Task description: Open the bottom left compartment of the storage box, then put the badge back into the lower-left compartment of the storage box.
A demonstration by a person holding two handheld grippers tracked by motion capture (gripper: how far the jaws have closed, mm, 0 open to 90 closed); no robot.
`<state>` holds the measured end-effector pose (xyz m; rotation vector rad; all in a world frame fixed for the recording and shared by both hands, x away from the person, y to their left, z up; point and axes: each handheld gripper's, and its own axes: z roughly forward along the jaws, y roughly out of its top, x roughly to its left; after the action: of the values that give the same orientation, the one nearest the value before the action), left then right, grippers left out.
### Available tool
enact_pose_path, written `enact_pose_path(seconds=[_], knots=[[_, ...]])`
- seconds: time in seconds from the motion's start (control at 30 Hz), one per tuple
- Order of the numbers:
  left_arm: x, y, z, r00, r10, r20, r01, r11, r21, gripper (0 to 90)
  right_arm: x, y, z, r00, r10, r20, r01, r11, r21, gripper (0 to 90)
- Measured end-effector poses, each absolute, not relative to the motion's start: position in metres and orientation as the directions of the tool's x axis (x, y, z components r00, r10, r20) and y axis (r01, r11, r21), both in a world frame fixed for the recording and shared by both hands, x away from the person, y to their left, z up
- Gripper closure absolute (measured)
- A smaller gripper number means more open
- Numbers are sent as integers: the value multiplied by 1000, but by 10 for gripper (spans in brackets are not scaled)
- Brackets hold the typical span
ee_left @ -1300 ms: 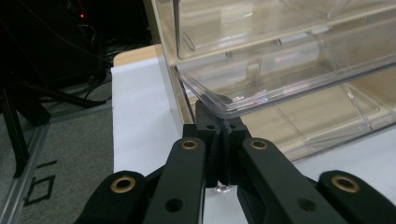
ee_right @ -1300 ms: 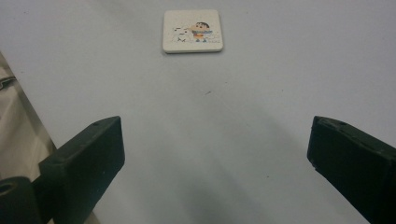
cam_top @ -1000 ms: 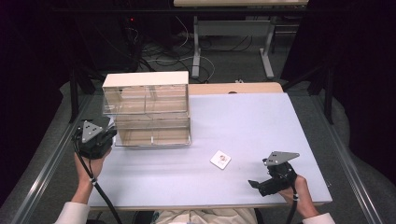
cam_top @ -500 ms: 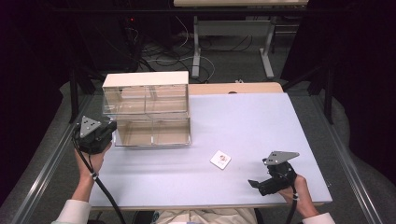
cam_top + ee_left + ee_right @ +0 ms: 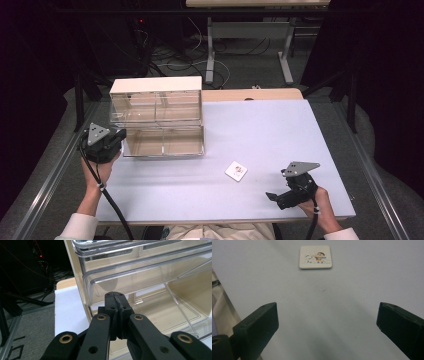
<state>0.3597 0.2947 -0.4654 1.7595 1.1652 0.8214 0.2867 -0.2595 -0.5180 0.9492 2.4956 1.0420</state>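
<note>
A white drawer cabinet (image 5: 156, 86) with clear plastic drawers stands at the table's back left. Its lower clear drawer (image 5: 165, 144) sticks out toward me. My left gripper (image 5: 120, 136) is at that drawer's left front corner. In the left gripper view its jaws are pressed together with nothing between them (image 5: 115, 295), right in front of the clear drawer (image 5: 155, 272). A small white square tile (image 5: 236, 170) with a cartoon picture lies flat on the table. My right gripper (image 5: 278, 195) rests near the front edge and points at the tile (image 5: 315, 257), open wide (image 5: 327, 317) and empty.
The pale table top (image 5: 260, 130) has free room between the cabinet and the tile. A wooden board (image 5: 250, 94) lies behind the table's far edge. Table legs and cables (image 5: 215, 35) stand on the floor beyond.
My left gripper has shifted slightly, away from me and closer to the drawer's corner. The right gripper and the tile have not moved.
</note>
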Motion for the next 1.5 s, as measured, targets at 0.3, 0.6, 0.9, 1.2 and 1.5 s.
enact_pose_path(seconds=[0.3,0.6,0.9,1.2,1.5], knots=[[359,294,-466,350,934,71,374,-209,903,900,286,-259,-518,-749,663,-1,465,526,713,36],[359,295,-466,352,934,69,372,-208,905,900,288,-257,-518,-754,657,-2,459,530,713,30],[359,295,-466,353,933,66,376,-207,903,900,291,-250,-518,-760,650,-6,454,539,710,24],[360,295,-467,353,932,77,369,-214,904,900,300,-231,-518,-774,632,-24,429,553,714,0],[360,295,-468,353,932,78,370,-215,904,900,311,-218,-520,-757,653,-18,449,540,712,0]])
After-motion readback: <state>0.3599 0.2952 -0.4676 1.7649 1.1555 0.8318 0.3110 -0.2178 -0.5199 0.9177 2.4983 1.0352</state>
